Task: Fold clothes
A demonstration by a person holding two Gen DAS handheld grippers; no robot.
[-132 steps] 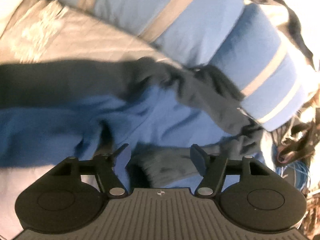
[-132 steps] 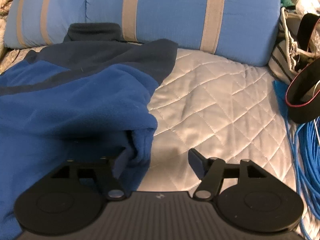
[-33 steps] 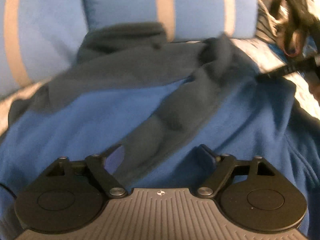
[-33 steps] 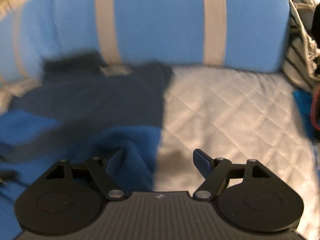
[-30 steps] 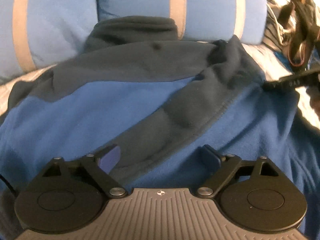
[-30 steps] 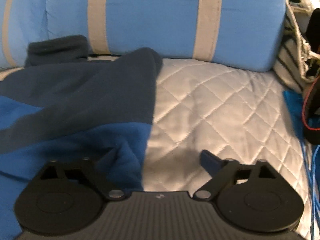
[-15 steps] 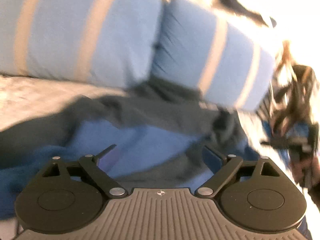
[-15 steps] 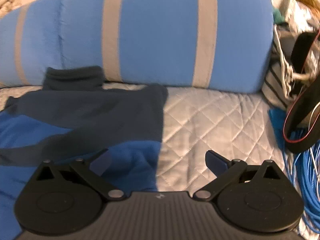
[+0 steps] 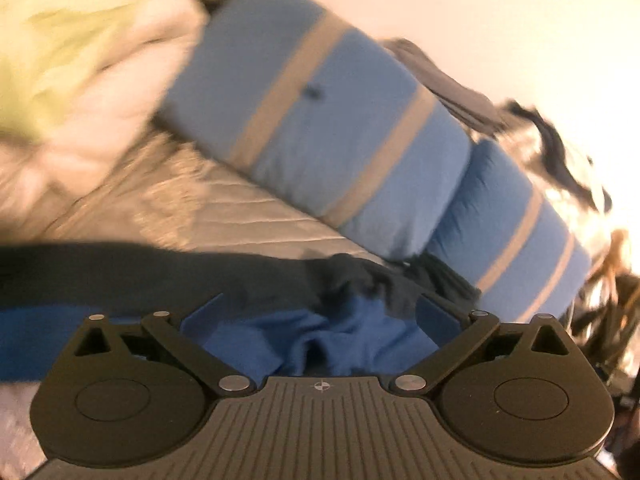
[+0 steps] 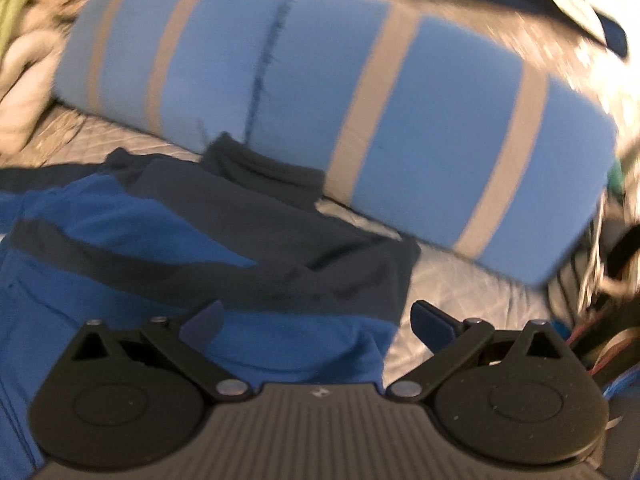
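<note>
Two grippers: both spread wide with nothing between the fingers; neither one holds any cloth.
Left gripper [image 9: 319, 309]: hovers over a bunched fold of the blue and dark fleece jacket [image 9: 332, 340], which lies directly below and ahead of its fingers.
Right gripper [image 10: 316, 320]: poised above the jacket's [image 10: 240, 264] right-hand edge, its left finger over blue fleece and its right finger over bare quilt.
Jacket position: spread on the quilted bedspread [image 10: 472, 292], dark collar [image 10: 260, 168] toward the far pillows, blue body toward the camera.
Long axis: appears to run from the collar, far, back to the hem, near; a dark sleeve [image 9: 120, 268] trails off to the left in the left wrist view.
Key relation: the folded right edge sits just under the right gripper, while the loose sleeve lies left of the left gripper, so by my reading the left one is nearer to whatever fold comes next.
Open room: bare quilt stretches right of the jacket as far as the clutter of straps and cords [image 10: 612, 320]; more quilt shows to the left beyond the sleeve.
Far limit: striped blue pillows [image 10: 400, 128] touch or nearly touch the collar, leaving little room that way.
Beyond: a pale blanket heap [image 9: 100, 72] at far left; blur hides its detail.
</note>
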